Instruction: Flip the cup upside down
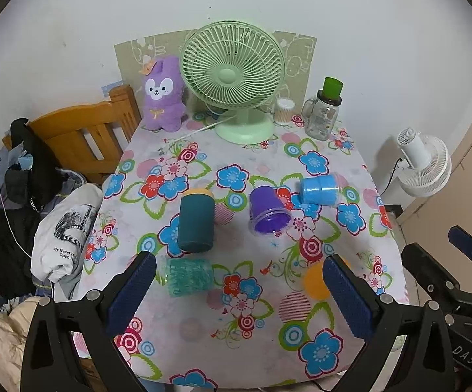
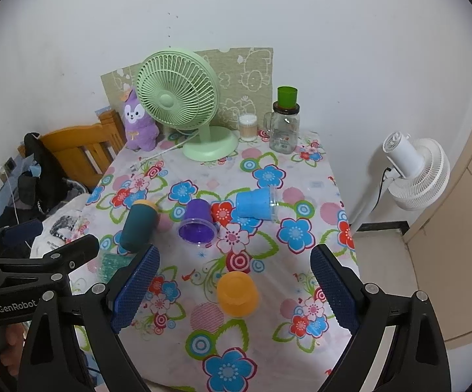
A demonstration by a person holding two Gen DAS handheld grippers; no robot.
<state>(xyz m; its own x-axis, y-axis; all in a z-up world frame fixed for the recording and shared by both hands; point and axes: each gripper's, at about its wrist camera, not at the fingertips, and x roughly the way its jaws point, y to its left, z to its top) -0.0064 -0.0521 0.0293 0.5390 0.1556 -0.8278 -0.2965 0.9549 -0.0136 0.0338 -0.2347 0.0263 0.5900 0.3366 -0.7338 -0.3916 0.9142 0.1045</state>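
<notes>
Both grippers hang over the table's near edge w/ jaws wide apart, nothing between: left gripper (image 1: 239,290) just beside the clear teal cup (image 1: 187,276) lying on its side, right gripper (image 2: 235,289) w/ the orange cup (image 2: 237,295) standing mouth-down between its fingers on the floral tablecloth (image 2: 301,336). Mid-table, on their sides & apart: dark teal cup (image 1: 196,223), purple cup (image 1: 268,211), blue cup (image 1: 320,190). At the back by the wall: green fan (image 1: 234,76), purple plush (image 1: 162,94), glass jar (image 1: 323,117).

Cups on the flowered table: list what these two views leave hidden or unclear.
- Clear teal-beaded cup lying on its side: right wrist view, partly hidden by the right gripper finger and the other gripper's body.
- Orange plastic cup: left wrist view, part covered by the left gripper finger.
- Dark teal cylinder cup: far end faces away in both views.
</notes>
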